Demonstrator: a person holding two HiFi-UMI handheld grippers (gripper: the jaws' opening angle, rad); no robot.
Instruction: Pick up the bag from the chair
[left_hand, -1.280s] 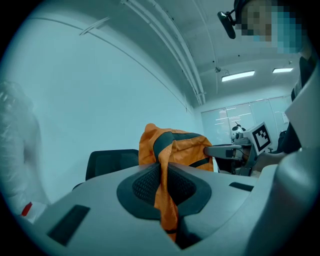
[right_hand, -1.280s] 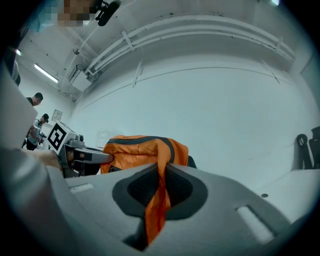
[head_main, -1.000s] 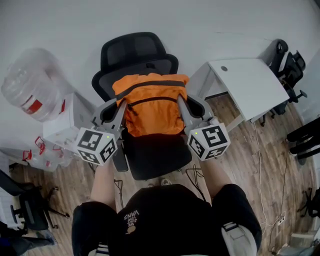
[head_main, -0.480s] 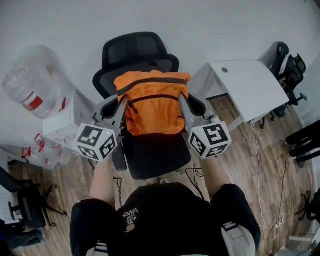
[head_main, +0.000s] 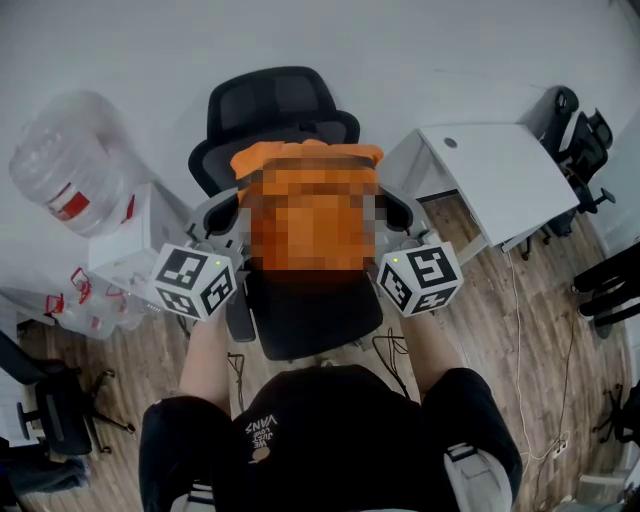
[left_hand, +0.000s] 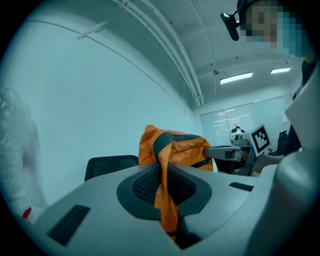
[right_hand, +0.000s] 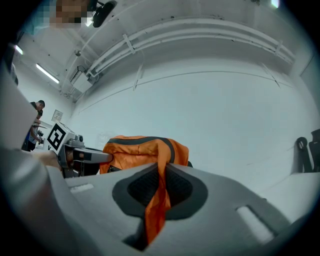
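- Orange bag (right_hand: 135, 150), dark trim, upright against the back of the chair (head_main: 280, 100), between both tools.
- left tool (left_hand: 163, 172): clamped on a fold of the bag's fabric.
- right tool (right_hand: 161, 182): likewise clamped, on the opposite side's fold.

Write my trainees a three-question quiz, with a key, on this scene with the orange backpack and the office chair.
1. True or false: the left hand-held gripper and the right hand-held gripper are both shut on fabric of the orange fabric backpack.
2. Multiple choice: in the head view, what stands right of the black mesh office chair? A) white desk B) red sofa C) green bin
3. Fill in: in the head view, the clear plastic water jug is on the chair's ____ side.
Key: 1 true; 2 A; 3 left.
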